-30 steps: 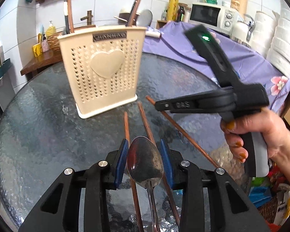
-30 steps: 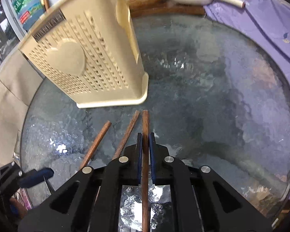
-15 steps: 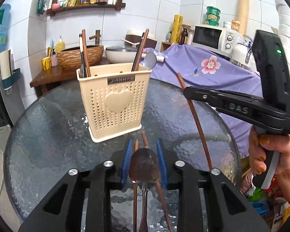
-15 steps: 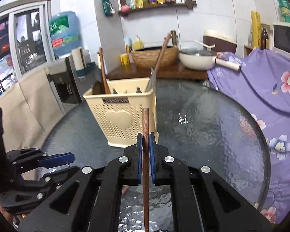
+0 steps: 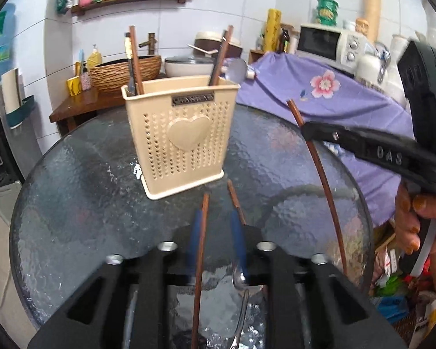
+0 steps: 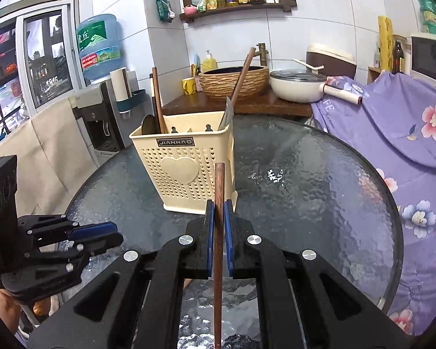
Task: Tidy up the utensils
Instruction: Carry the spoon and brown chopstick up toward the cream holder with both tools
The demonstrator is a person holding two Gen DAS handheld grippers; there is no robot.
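Since half a second ago, the spoon (image 5: 241, 279) has been released: its bowl no longer sits between the left gripper's (image 5: 215, 232) blue pads but lies low on the glass desk (image 5: 72, 203), by the right-hand pad, and the fingers now stand apart. The right gripper (image 6: 219, 218) remains clamped on a brown chopstick (image 6: 219, 203), held raised above the desk. The cream utensil basket (image 6: 186, 168) is seen at 12 o'clock just past the chopstick's tip, and at 11 o'clock from the left gripper. Two further chopsticks (image 5: 202, 247) lie on the desk beneath the left gripper. The basket is perforated, bears a raised heart, and already holds upright chopsticks and a spoon.
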